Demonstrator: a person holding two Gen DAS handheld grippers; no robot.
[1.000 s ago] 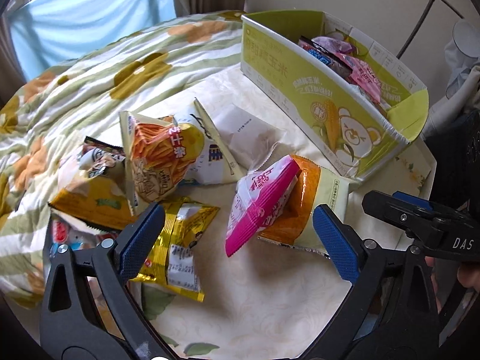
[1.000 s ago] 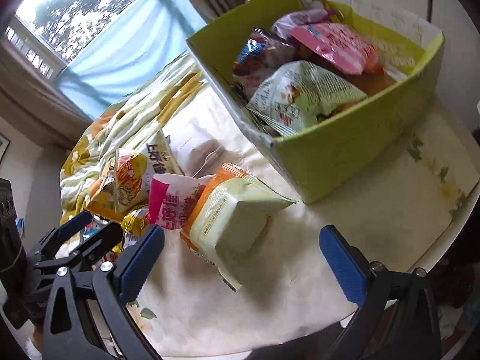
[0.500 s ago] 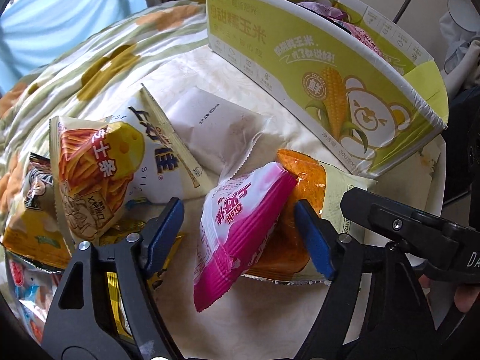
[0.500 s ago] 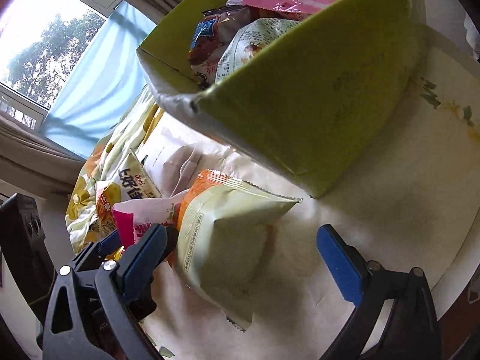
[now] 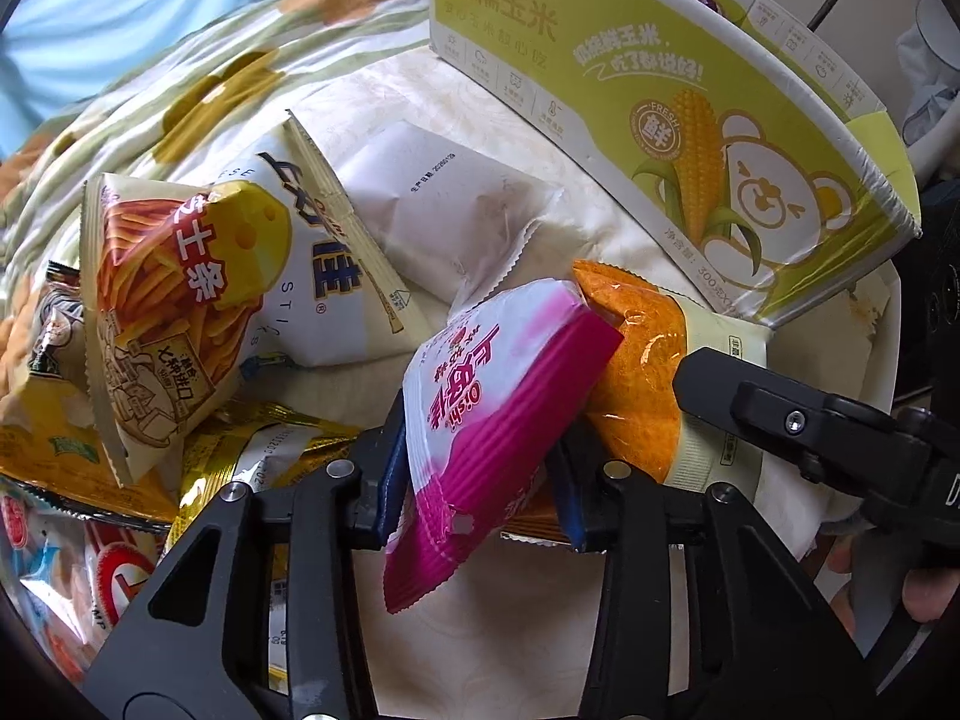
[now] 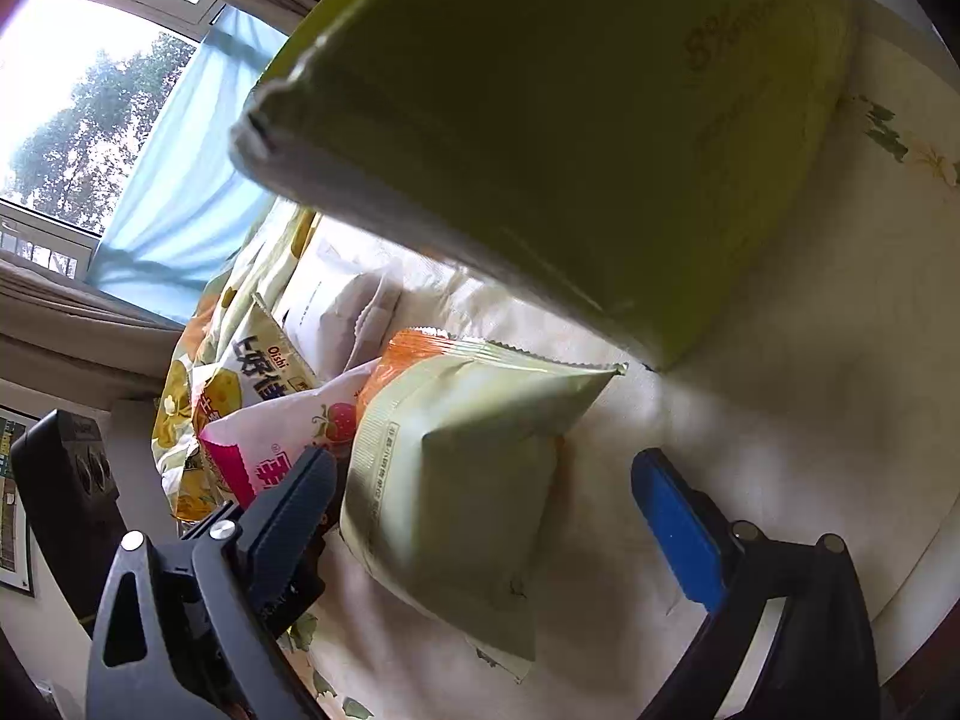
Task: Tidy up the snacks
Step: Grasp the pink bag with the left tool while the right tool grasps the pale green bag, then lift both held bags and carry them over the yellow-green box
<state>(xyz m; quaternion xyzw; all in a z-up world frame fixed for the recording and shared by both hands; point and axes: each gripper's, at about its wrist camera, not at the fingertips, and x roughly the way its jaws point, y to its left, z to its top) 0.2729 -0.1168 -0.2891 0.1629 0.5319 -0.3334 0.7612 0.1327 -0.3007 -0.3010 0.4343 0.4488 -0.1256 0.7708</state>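
Observation:
A pink and white snack bag [image 5: 498, 396] leans on an orange and pale green bag [image 5: 636, 360]. My left gripper [image 5: 480, 468] is closing, and its blue pads pinch the pink bag's lower half from both sides. In the right wrist view my right gripper [image 6: 480, 474] stands open, straddling the pale green bag [image 6: 468, 468], its pads clear of the bag. The pink bag [image 6: 282, 438] shows behind the right gripper's left finger. The yellow-green corn box [image 5: 660, 120] holding sorted snacks stands just behind both bags, and its contents are hidden from here.
A cheese-stick bag [image 5: 180, 300], a white packet [image 5: 456, 204], a gold packet [image 5: 258, 450] and several more snacks lie at the left on a floral cloth. The box wall [image 6: 570, 150] looms close above the right gripper. The round table's edge [image 6: 900, 540] runs at the right.
My left gripper came down over the pink bag and closed from wide open until it gripped the bag. My right gripper sank and rolled closer to the pale green bag, still open.

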